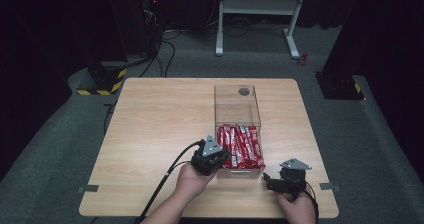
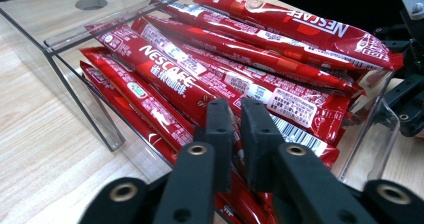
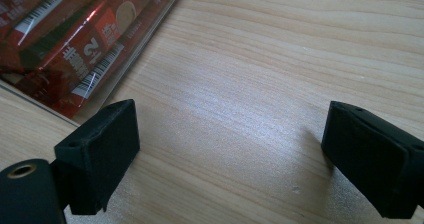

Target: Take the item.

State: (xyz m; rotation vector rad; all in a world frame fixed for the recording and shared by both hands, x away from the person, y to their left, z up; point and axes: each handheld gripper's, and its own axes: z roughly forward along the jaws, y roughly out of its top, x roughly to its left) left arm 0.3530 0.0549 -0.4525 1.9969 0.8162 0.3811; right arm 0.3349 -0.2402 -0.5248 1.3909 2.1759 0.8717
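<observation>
The left tongs (image 2: 239,134) are hanging nearly clenched over the sachets (image 2: 210,79), seemingly grasping nothing; their long axes are running away from it. The right tongs (image 3: 230,159) are lying released on the counter (image 3: 280,59).

Lit table (image 1: 165,114), dark surroundings, glare on wrappers (image 2: 240,59), blurred near tools

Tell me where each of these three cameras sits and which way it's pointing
High view: above the person's side, looking forward and down on the table; both forearms, left tongs and right tongs show.
Left gripper view: rides the left tongs, looking along nearly closed jaws into the clear box of red sachets.
Right gripper view: rides the right tongs, looking down at bare wood between wide-apart jaws.
Shared: box and sachets appear in all three.
</observation>
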